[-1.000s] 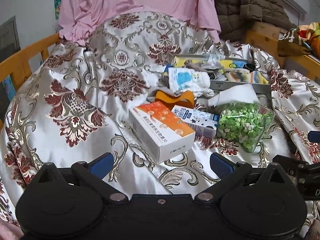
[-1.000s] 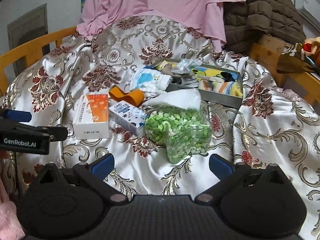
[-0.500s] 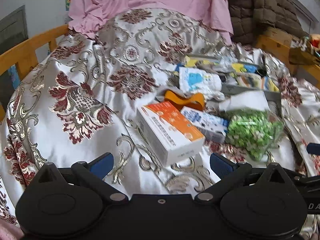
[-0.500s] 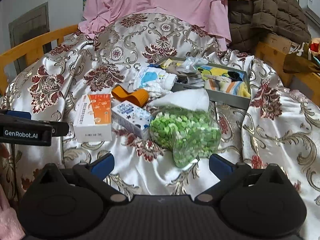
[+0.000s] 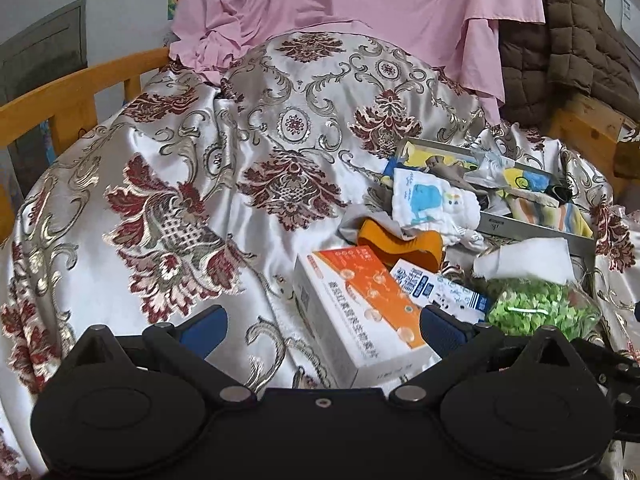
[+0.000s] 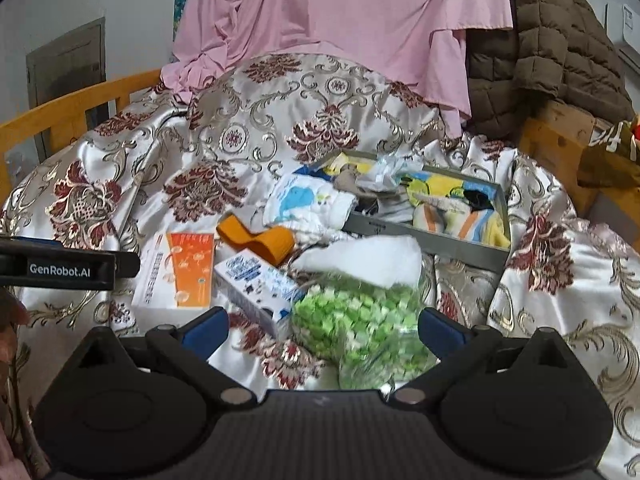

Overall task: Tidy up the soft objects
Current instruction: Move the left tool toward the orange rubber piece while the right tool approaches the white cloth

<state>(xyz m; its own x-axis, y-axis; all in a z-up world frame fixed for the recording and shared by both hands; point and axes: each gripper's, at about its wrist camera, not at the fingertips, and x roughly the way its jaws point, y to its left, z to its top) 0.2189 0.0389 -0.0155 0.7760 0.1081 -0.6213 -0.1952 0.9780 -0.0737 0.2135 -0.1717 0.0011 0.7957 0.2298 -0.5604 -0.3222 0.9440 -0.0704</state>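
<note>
On the patterned satin bedspread lie an orange-and-white box (image 5: 360, 312) (image 6: 180, 276), a small blue-and-white carton (image 5: 436, 288) (image 6: 256, 284), an orange fabric band (image 5: 400, 244) (image 6: 256, 238), a white cloth with a blue print (image 5: 432, 200) (image 6: 312, 204), a white tissue (image 6: 368, 256) and a clear bag of green pieces (image 5: 540, 308) (image 6: 360, 324). A grey tray (image 6: 432, 240) (image 5: 532, 228) holds several colourful cloths. My left gripper (image 5: 322, 328) is open, hovering just before the orange box. My right gripper (image 6: 322, 328) is open over the green bag.
Pink fabric (image 6: 340, 20) and a brown quilted jacket (image 6: 552, 48) hang at the back. A wooden bed rail (image 5: 60, 108) runs along the left and wooden furniture (image 6: 560, 136) stands at the right. The left gripper's side (image 6: 68, 264) shows in the right wrist view.
Both grippers have moved forward and closer to the pile; the boxes and green bag now sit lower and larger in view. Both stay open and nothing was grasped.
</note>
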